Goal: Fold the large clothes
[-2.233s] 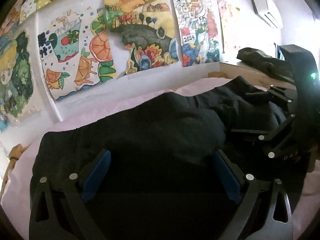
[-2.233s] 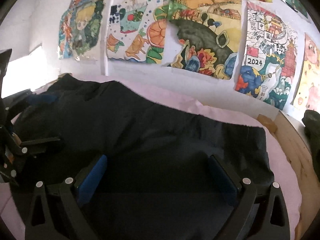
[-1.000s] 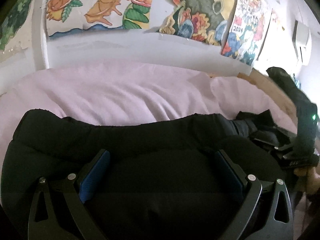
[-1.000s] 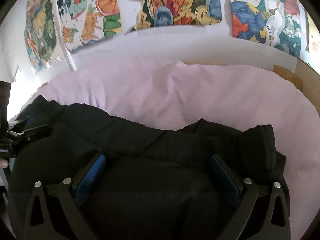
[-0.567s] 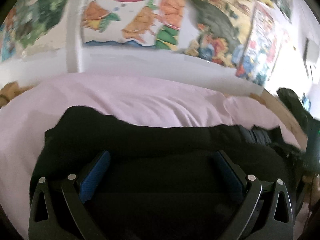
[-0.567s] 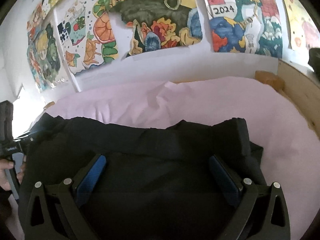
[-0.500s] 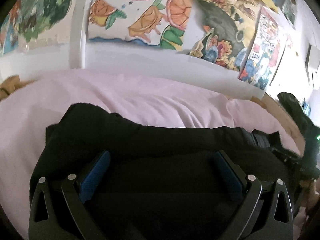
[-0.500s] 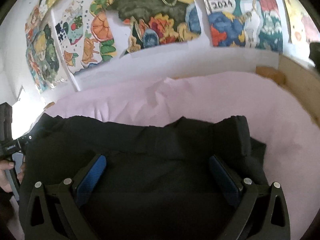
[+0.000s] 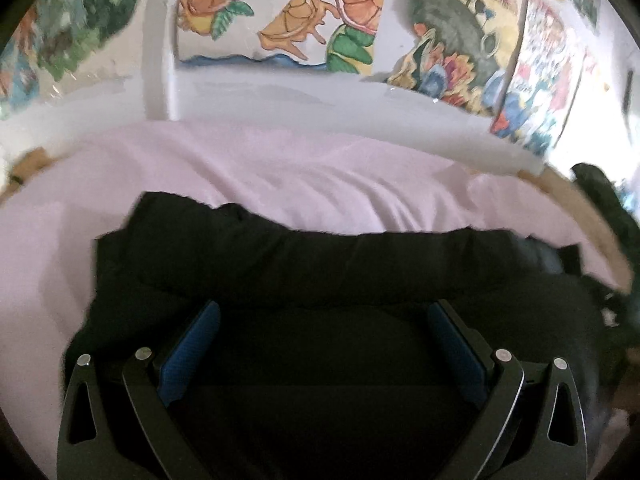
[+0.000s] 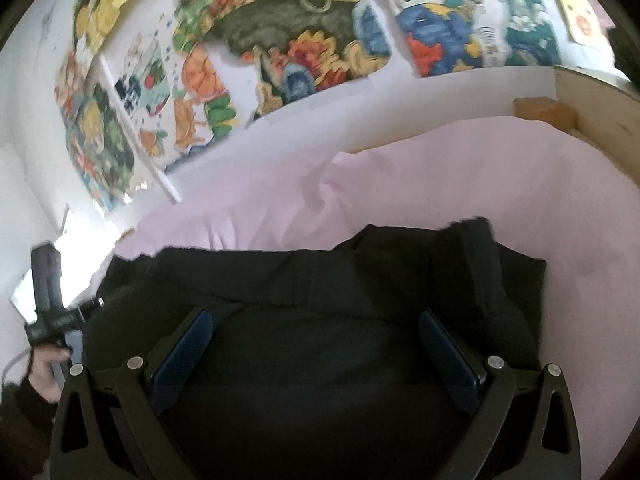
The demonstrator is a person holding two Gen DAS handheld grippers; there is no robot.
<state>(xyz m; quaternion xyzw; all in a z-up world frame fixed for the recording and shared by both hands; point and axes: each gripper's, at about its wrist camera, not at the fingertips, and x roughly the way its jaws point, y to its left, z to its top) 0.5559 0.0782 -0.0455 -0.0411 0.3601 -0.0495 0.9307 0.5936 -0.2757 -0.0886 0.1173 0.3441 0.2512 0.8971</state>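
A large black garment [image 9: 320,256] lies in a folded band across the near part of a pink bed sheet [image 9: 304,176]. My left gripper [image 9: 323,312] hovers over its left half, open, blue pads [image 9: 192,340] wide apart with only cloth below them. The same garment [image 10: 320,280] fills the lower right wrist view, its right end showing layered edges [image 10: 492,264]. My right gripper [image 10: 314,318] is open above it, nothing between its pads. In the right wrist view a hand [image 10: 44,372] holds the left gripper's body [image 10: 48,300] at the garment's left end.
A white wall with colourful posters [image 9: 352,12] runs behind the bed. A wooden bed frame [image 10: 592,120] borders the right side, with a dark bundle [image 9: 604,196] on it. Bare pink sheet [image 10: 440,176] stretches beyond the garment.
The garment, spread across the bed 2.2 s ago, now lies doubled toward me with bare sheet behind it. In the last half second both views shifted slightly; both grippers stayed open.
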